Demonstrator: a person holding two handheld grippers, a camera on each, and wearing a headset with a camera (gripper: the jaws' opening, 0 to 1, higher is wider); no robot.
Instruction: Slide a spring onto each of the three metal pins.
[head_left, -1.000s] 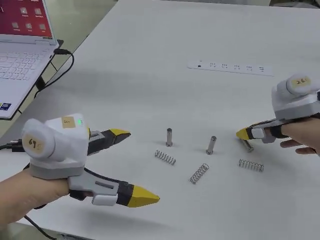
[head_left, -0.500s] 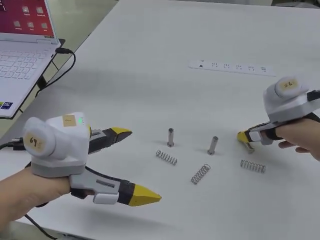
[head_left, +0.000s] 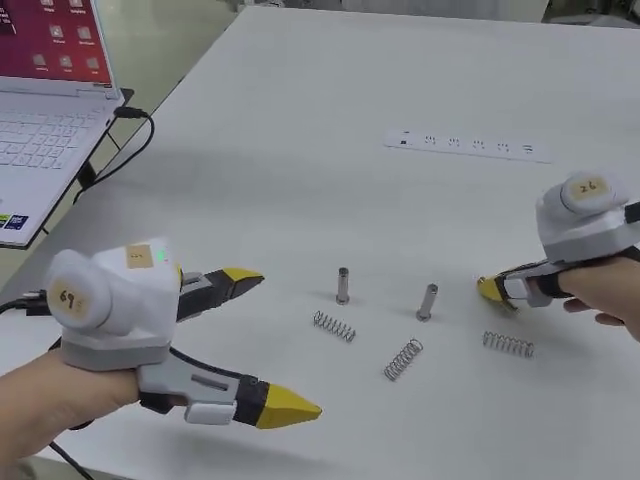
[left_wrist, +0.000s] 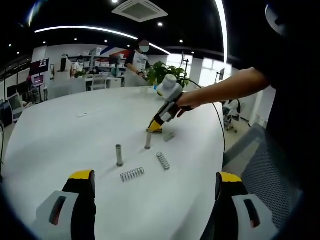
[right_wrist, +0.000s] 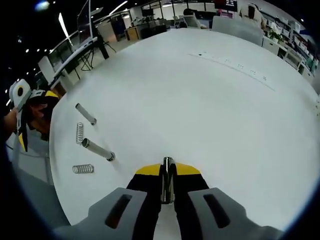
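Two metal pins stand upright on the white table (head_left: 300, 150): one pin (head_left: 343, 285) on the left, the other pin (head_left: 427, 301) to its right. Three springs lie flat near them: a left spring (head_left: 334, 326), a middle spring (head_left: 403, 359) and a right spring (head_left: 508, 344). My right gripper (head_left: 490, 290) is shut on a third pin (right_wrist: 167, 180), held between its yellow tips just above the table, right of the standing pins. At the near left my left gripper (head_left: 272, 344) hovers wide open and holds nothing; in its own view both pins (left_wrist: 119, 155) and a spring (left_wrist: 132, 174) lie ahead.
A white power strip (head_left: 467, 146) lies further back on the table. An open laptop (head_left: 50, 110) sits at the far left with a black cable (head_left: 125, 145) running off its corner. People and desks stand in the room beyond the table.
The right gripper has rolled more upright and shifted slightly with the third pin at its tips. The left gripper has stayed about where it was. The head camera has shifted a little.
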